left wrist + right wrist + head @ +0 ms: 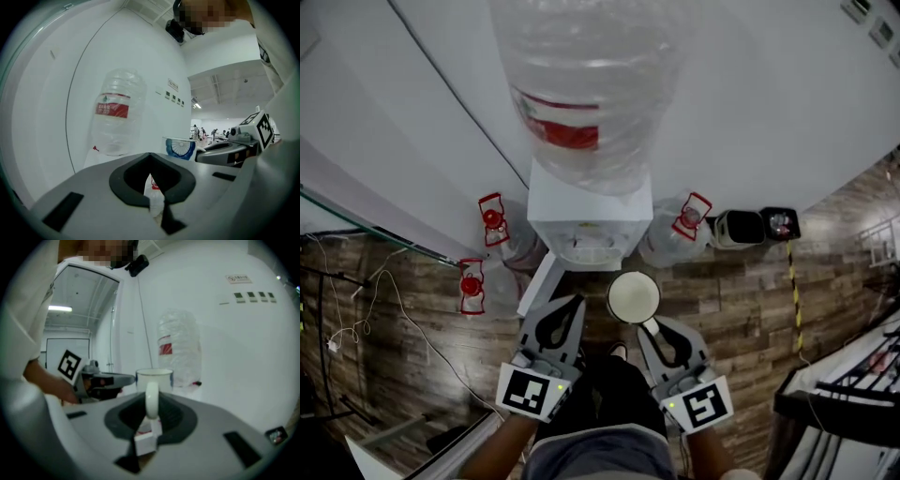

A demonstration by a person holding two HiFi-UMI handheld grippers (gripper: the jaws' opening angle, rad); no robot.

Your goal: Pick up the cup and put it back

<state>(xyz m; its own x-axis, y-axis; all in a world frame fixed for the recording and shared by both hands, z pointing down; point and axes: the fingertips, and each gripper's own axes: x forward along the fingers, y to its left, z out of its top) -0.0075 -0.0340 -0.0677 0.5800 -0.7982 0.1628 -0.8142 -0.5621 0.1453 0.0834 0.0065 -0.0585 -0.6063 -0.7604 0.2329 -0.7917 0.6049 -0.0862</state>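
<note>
From the head view, your right gripper (654, 326) is clenched on the handle of the cup (633, 297). The cup hangs upright in the air just in front of the water dispenser (591, 225), over the wooden floor (750, 300). Your left gripper (569, 312) sits just beside the cup and apart from it. Only the handle is pinched, so the cup could pivot in the jaws and tip if you tilt your wrist. Its rim could also knock the dispenser front if you push in too fast. This view alone shows the spare bottles (502, 239) and the bins (755, 225) on the floor beside the dispenser. In the left gripper view, the jaws are closed together with nothing between them, only a floor bottle seen past them. This view alone shows the blue pattern on the cup's side and that the cup's base rests on nothing. If you swing this gripper inward, it would strike the cup wall. In the right gripper view, the white handle stands upright between the jaws, pressed from both sides, which the head view only hints at. What lies under the cup is hidden here, so you could set it down off its spot.
</note>
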